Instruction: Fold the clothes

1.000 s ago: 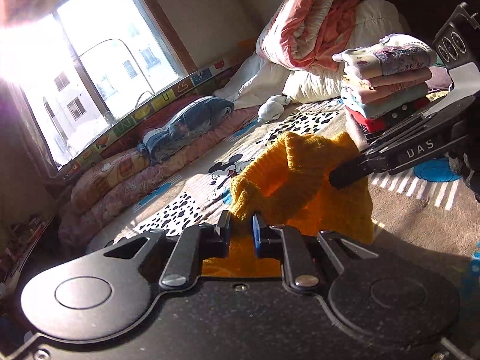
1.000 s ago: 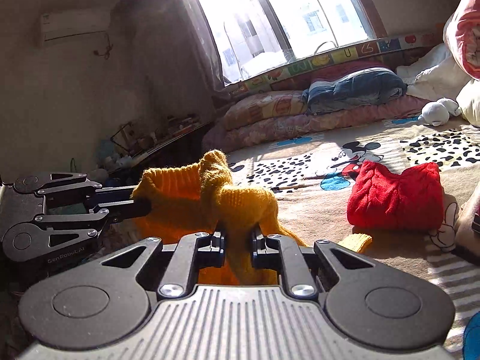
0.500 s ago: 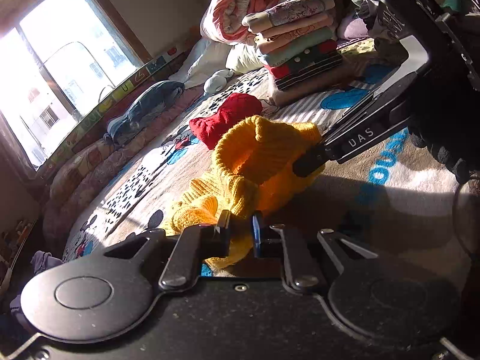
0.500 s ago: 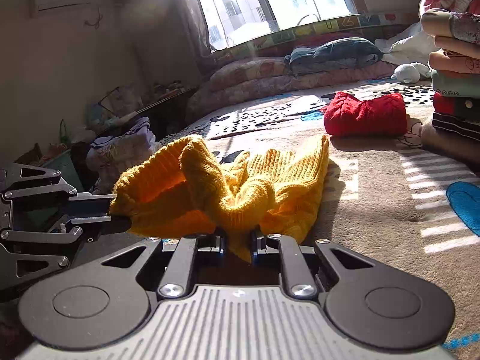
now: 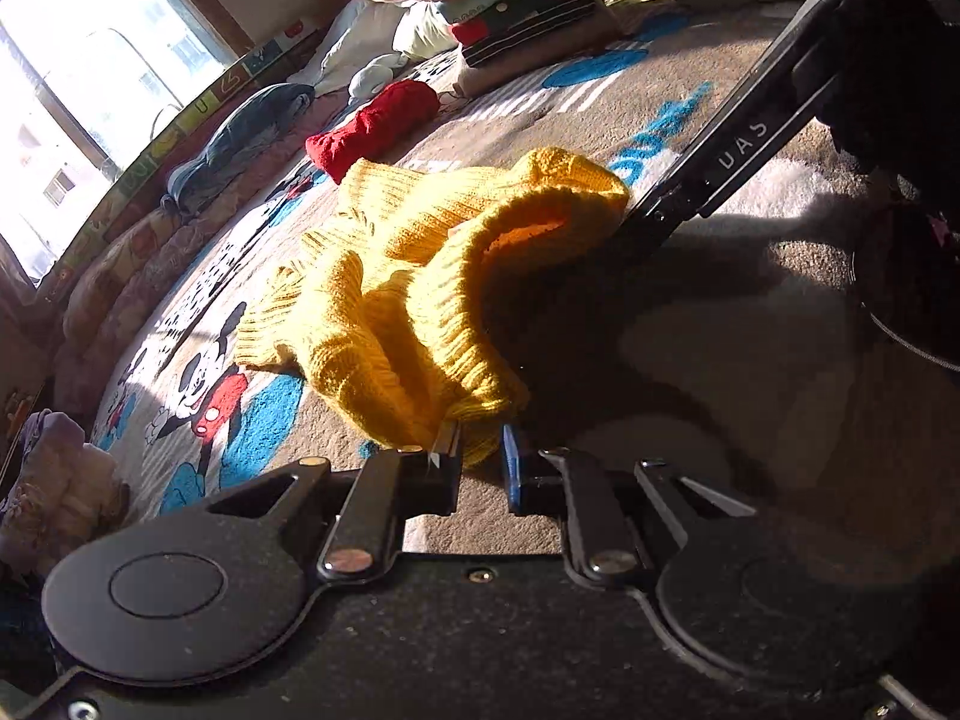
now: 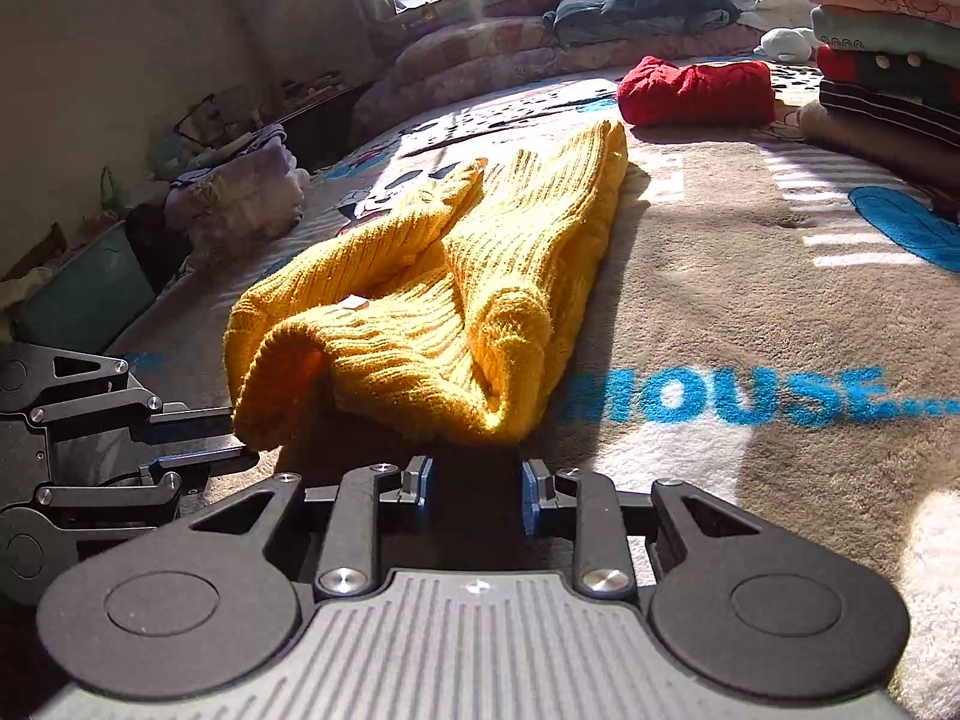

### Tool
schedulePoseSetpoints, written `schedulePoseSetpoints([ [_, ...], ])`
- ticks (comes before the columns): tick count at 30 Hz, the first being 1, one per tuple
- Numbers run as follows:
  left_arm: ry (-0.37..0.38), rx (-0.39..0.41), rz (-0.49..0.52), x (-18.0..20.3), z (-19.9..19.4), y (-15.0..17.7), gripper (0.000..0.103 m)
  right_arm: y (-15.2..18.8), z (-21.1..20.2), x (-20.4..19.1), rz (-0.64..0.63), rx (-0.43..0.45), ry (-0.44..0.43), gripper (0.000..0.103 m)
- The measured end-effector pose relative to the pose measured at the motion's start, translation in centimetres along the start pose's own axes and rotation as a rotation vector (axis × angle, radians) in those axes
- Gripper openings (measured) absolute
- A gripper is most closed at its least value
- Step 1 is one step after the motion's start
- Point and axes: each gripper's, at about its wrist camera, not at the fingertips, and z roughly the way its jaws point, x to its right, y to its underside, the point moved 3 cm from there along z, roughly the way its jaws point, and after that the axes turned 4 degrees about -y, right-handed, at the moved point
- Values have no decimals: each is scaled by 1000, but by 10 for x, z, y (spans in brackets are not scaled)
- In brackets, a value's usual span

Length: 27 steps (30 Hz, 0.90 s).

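A yellow knit sweater [image 5: 420, 276] [image 6: 456, 300] lies bunched lengthwise on the Mickey Mouse blanket [image 6: 750, 312]. My left gripper [image 5: 480, 468] is shut on the sweater's ribbed hem; in the right wrist view it [image 6: 237, 435] pinches the near left corner, low over the blanket. My right gripper [image 6: 474, 486] stands open just short of the sweater's near end, with nothing between its fingers. In the left wrist view, one of its fingers [image 5: 720, 162] reaches the sweater's far corner.
A folded red sweater [image 6: 696, 93] [image 5: 372, 132] lies beyond the yellow one. A tall stack of folded clothes [image 6: 882, 48] [image 5: 516, 6] stands at the right. Loose clothes [image 6: 234, 192] and a green bin [image 6: 90, 294] sit off the blanket's left edge.
Both grippers brought the yellow sweater down from the air onto the blanket. My right gripper has opened and let go of it; the left still holds the hem.
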Motion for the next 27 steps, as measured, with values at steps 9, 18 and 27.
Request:
schedulePoseSetpoints([
  [9,197,-45,-716,-44,-14,26,50,37,-40,43,502,130,-185,56],
  [18,345,28,-1509,-69,5,62,60,41,-23,65,834,239,-276,64],
  [27,352,14,-1891,-68,32,85,60,26,14,62,925,215,-274,60],
])
